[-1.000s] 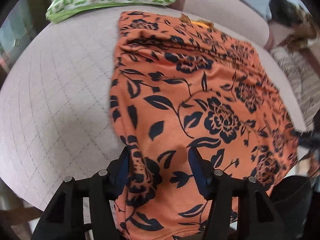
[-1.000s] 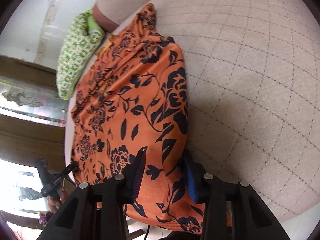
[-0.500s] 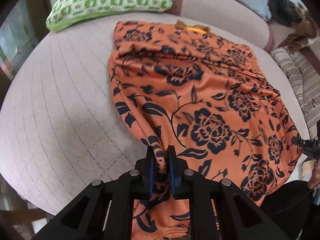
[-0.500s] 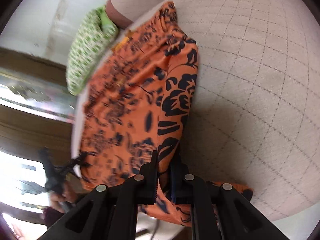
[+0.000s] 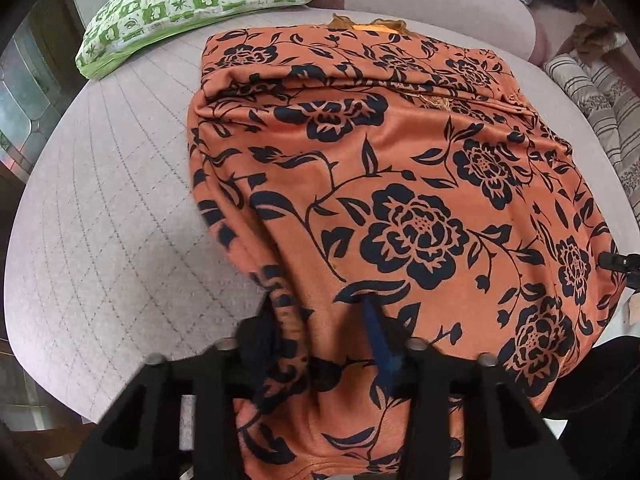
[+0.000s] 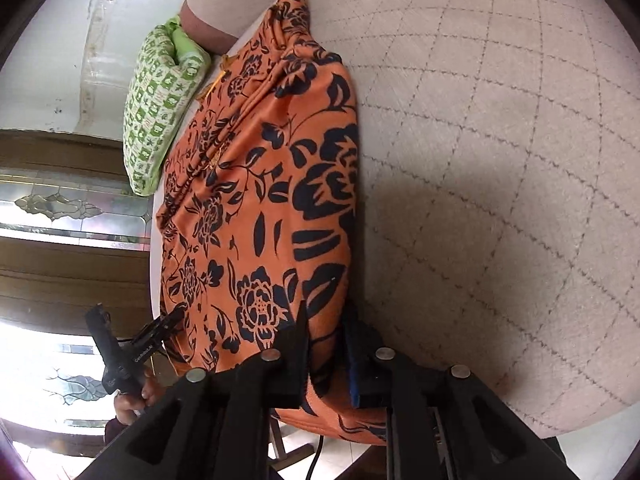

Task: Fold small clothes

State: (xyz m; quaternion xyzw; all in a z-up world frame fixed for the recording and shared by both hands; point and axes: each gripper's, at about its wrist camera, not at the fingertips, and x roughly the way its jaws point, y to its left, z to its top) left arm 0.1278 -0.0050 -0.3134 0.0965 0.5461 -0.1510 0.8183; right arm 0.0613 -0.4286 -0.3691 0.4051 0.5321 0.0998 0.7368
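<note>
So there's this orange garment with the black flower print [image 5: 400, 184] spread over a pale quilted cushion surface [image 5: 112, 208], with its near edge hanging off the front. The far end is bunched into a couple of folds just short of a green-and-white patterned pillow [image 5: 192, 0], which sits at the back left corner.

The left gripper [image 5: 324, 332] is at the garment's near left edge. Its jaws are spread apart with the cloth draped between them, not pinched; you can see the blue pad of one finger [image 5: 378, 336] lying against the fabric.

The right gripper [image 6: 326, 344] is on the opposite near corner, also released, jaws parted with a fold of orange cloth sitting in the gap. From that side the left tong shows up small at the far edge of the fabric, held in a hand [image 6: 134, 396].

Striped fabric [image 5: 600, 92] lies off to the right of the cushion.
</note>
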